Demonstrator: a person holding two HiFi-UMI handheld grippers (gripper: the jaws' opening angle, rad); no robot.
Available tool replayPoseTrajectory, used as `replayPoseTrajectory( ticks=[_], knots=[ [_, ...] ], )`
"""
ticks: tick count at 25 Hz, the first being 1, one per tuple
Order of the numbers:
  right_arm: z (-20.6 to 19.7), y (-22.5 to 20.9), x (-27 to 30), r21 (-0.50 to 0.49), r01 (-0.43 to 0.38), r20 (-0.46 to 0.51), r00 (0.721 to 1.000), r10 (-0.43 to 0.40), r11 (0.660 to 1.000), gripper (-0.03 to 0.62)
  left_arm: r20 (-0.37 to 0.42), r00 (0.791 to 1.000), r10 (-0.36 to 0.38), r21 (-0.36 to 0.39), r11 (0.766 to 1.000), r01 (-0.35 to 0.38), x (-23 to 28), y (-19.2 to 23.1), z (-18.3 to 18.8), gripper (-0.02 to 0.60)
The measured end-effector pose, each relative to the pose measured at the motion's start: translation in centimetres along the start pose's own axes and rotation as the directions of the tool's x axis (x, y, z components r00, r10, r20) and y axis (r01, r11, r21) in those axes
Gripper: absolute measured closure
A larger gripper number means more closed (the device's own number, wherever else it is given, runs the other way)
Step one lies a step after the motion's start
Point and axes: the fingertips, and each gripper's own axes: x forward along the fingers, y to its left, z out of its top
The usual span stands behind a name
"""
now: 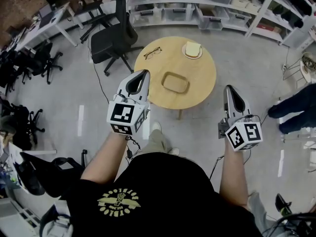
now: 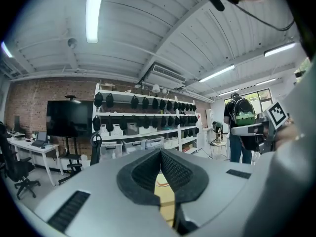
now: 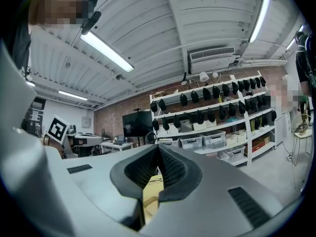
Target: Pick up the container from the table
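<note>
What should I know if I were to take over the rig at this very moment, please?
Left gripper: shut, empty, raised near the left edge of the round table.
Right gripper: shut, empty, off the table's right side.
Container: on the table, near its middle, untouched; glasses and a small plate lie beyond it.
Done: nothing yet.
To do: open jaws, reach in, grip the container, lift.

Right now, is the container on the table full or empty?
Empty. Looking down into the container, only its bare bottom shows; nothing lies inside.
</note>
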Motion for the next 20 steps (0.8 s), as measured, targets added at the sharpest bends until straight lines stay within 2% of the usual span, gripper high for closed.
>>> replayPoseTrajectory(
  ticks=[16,20],
  knots=[
    [-1.3,-0.6,6.3,-0.004,0.007,-0.028,1.000,-0.007,1.000,0.579,-0.024,0.999,-0.024,-0.017,1.000,0.023,5.0,4.8,-1.3,0.563],
    [-1.4,-0.7,7.6,0.005,0.040,-0.044,0.998,-0.040,0.999,0.579,-0.031,0.999,-0.038,-0.025,0.999,0.038,6.4,6.0,-1.8,0.563]
  ],
)
